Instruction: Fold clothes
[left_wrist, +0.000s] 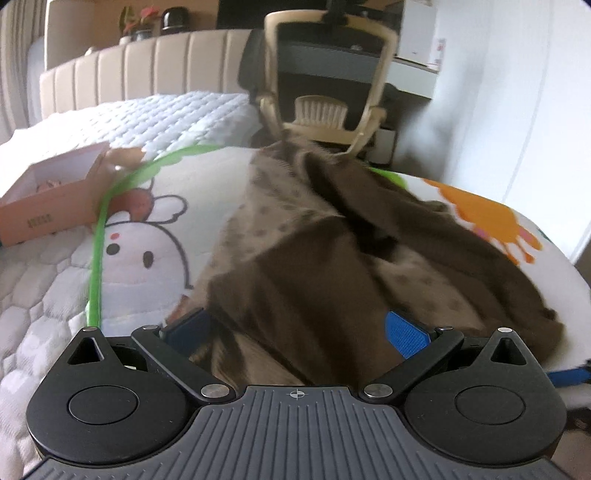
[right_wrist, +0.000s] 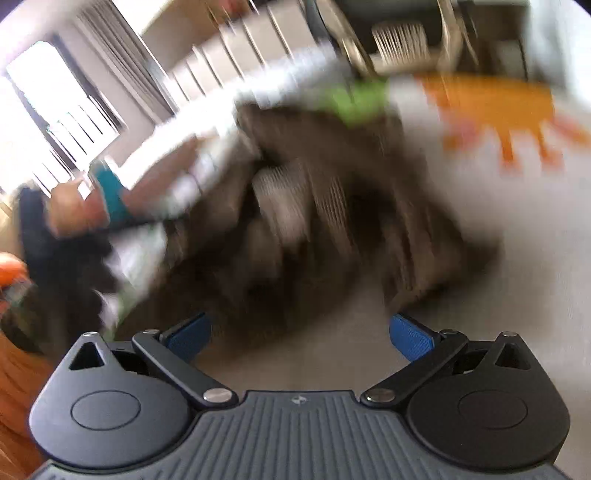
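A brown garment (left_wrist: 325, 240) with a lighter dotted lining lies crumpled on a white cartoon-print blanket (left_wrist: 147, 229) on the bed. My left gripper (left_wrist: 297, 332) is open, its blue pads (left_wrist: 406, 334) spread to either side of the garment's near edge, which lies between them. In the right wrist view, heavily blurred, the same garment (right_wrist: 314, 206) lies ahead of my right gripper (right_wrist: 299, 334), which is open and empty just short of the cloth's near edge. The person's forearm with a teal band (right_wrist: 110, 199) shows at the left.
A pink cardboard box (left_wrist: 51, 199) sits on the bed at the left. A beige padded headboard (left_wrist: 147, 74) and a beige office chair (left_wrist: 325, 74) stand beyond the bed. A white wall (left_wrist: 517, 110) is at the right.
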